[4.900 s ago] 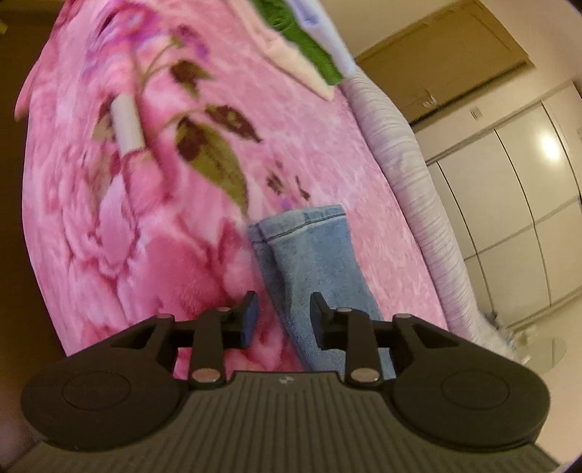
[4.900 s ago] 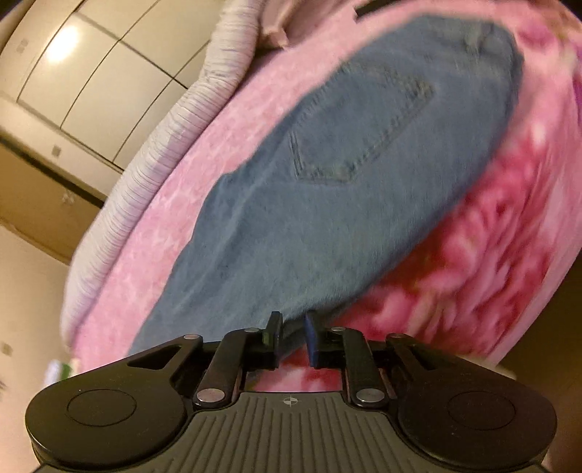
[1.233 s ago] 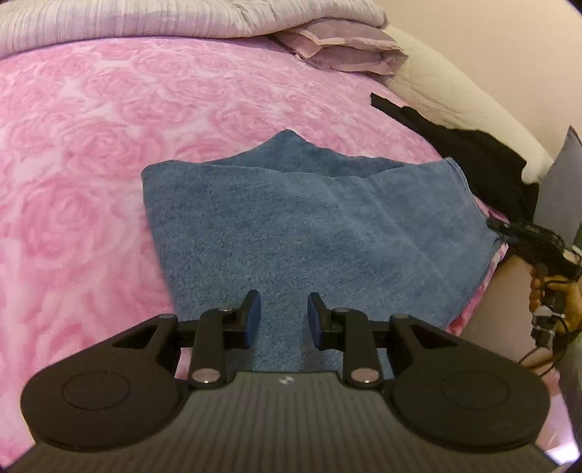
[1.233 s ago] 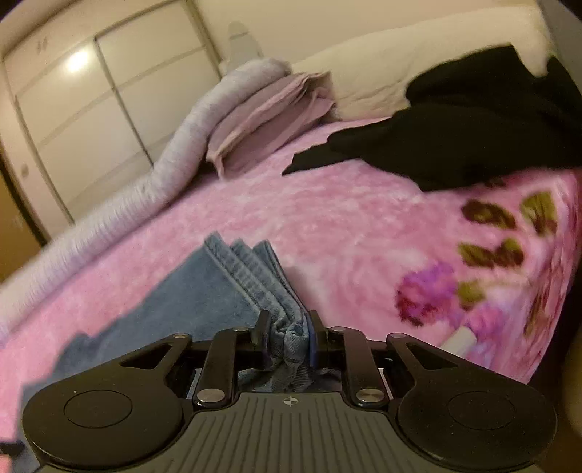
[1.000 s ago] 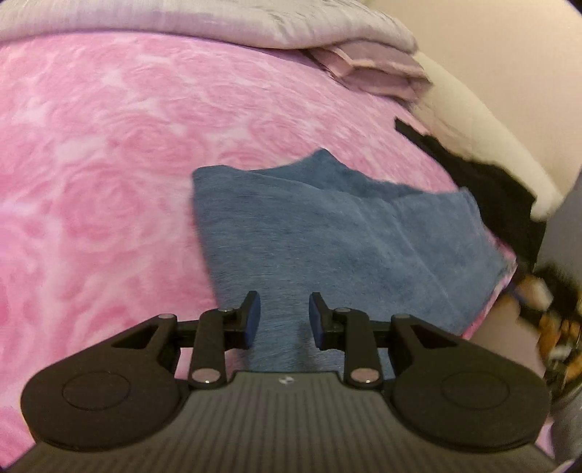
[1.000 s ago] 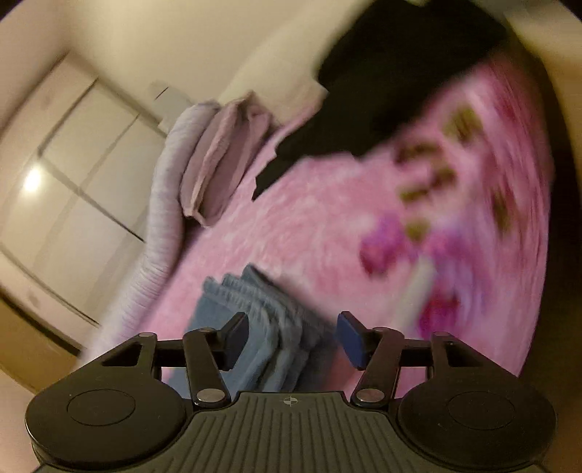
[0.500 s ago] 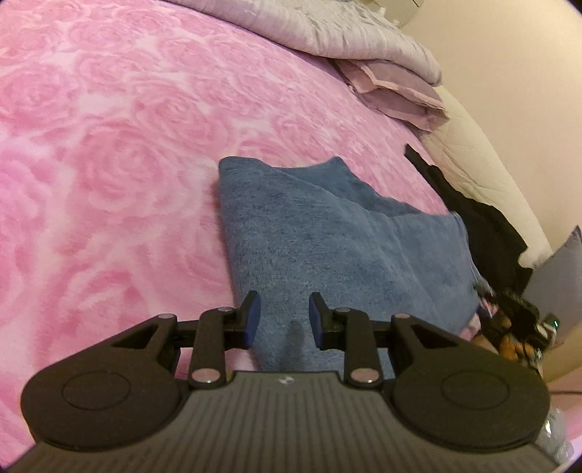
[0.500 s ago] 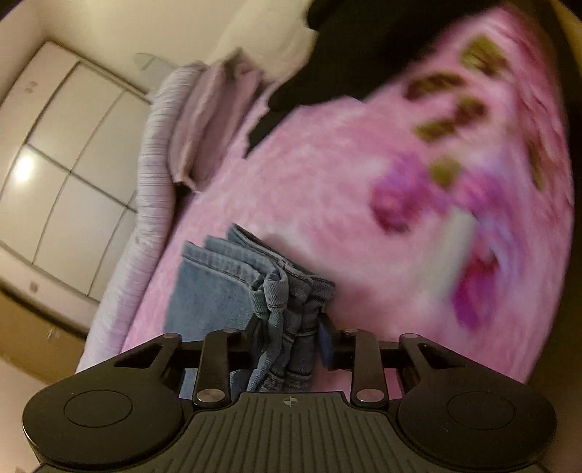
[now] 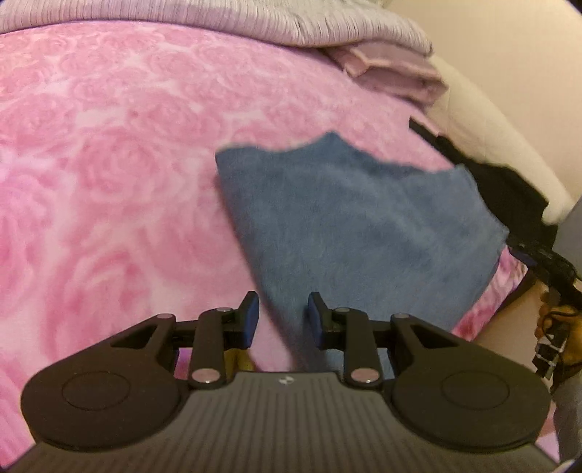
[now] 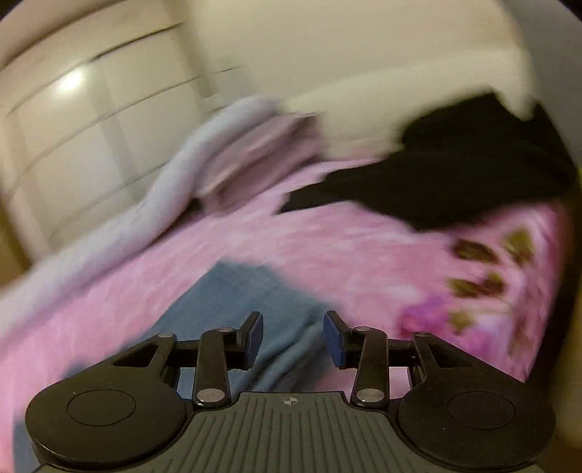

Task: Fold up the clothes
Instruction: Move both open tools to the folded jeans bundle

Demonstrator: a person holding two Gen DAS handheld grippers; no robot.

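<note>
Lying flat on the pink rose-patterned blanket (image 9: 109,152) of the bed, the folded jeans (image 9: 356,225) are seen in the left wrist view as a blue slab spreading from the frame centre toward 3 o'clock. The near folded edge runs down toward 6 o'clock and passes between the fingers of the left tongs (image 9: 283,316). The left tongs are held partly spread; the denim edge sits in the gap, and no pad is seen pressing on it. At 12 o'clock a ribbed lilac quilt (image 9: 218,18) is noted along the far side of the bed, with a folded mauve cloth (image 9: 393,69) just beside it at 1 o'clock. A black garment (image 9: 509,189) lies at 3 o'clock, touching the far corner of the jeans as far as can be told. Part of a hand (image 9: 560,327) with a dark device is seen at 4 o'clock, off the bed edge.

In the right wrist view, which is blurred, the jeans (image 10: 236,302) are seen from 6 to 8 o'clock. The right tongs (image 10: 293,333) are spread and opening; denim lies below and between the fingers, but the pads are clear of it. The black garment (image 10: 454,174) is seen at 2 o'clock on the blanket (image 10: 327,236), well apart from the jeans. White wardrobe doors (image 10: 91,127) are recorded at 10 o'clock.
</note>
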